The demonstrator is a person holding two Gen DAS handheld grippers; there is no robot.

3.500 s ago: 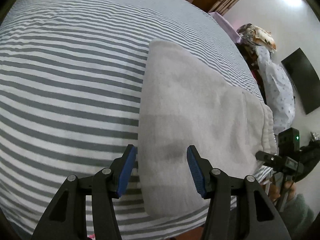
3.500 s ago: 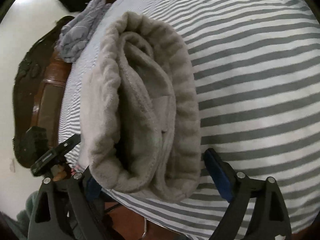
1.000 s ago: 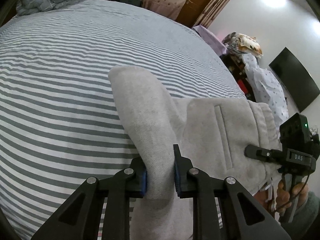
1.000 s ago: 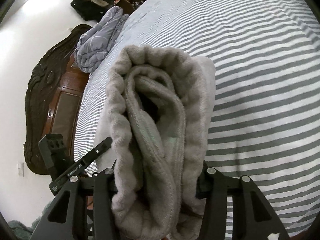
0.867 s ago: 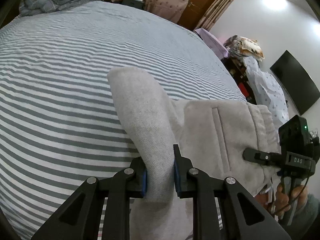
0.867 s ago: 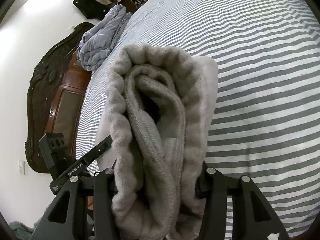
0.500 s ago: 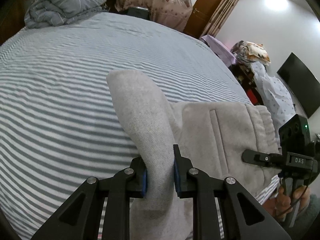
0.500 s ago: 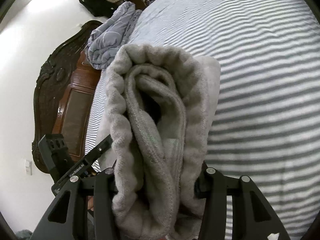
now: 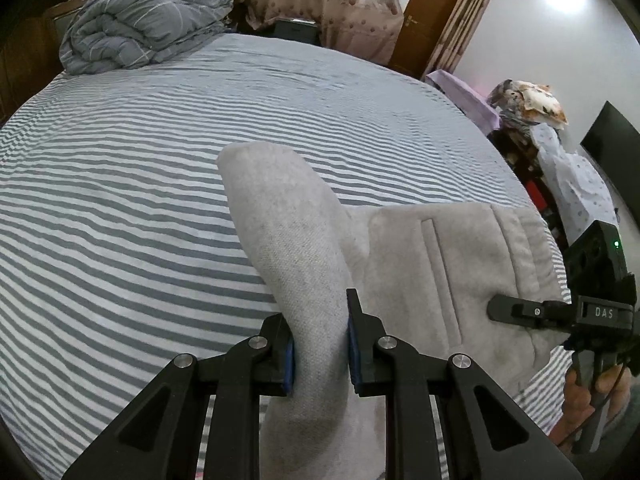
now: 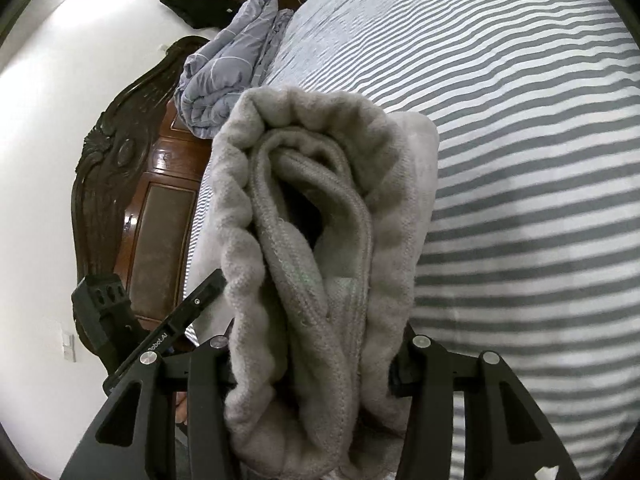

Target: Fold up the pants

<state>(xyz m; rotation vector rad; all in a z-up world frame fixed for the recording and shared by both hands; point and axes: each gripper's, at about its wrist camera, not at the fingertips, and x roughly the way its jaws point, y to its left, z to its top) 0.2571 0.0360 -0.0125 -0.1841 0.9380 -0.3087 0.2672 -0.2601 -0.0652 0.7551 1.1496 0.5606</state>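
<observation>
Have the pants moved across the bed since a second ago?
Yes. In the left wrist view the pants, clamped in the left gripper, have moved further onto the striped bed, toward the blue quilt, which now shows far more fully.

Striped bed (image 9: 120, 200), carved dark headboard (image 10: 120, 184), white wall (image 10: 44, 100), wooden door (image 9: 430, 16).

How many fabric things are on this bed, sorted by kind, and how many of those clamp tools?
Grey pants: 1
Blue-grey quilt, bundled: 1
Striped bed sheet: 1
Grippers: 2, left gripper and right gripper, both clamped on the pants
Total: 5
</observation>
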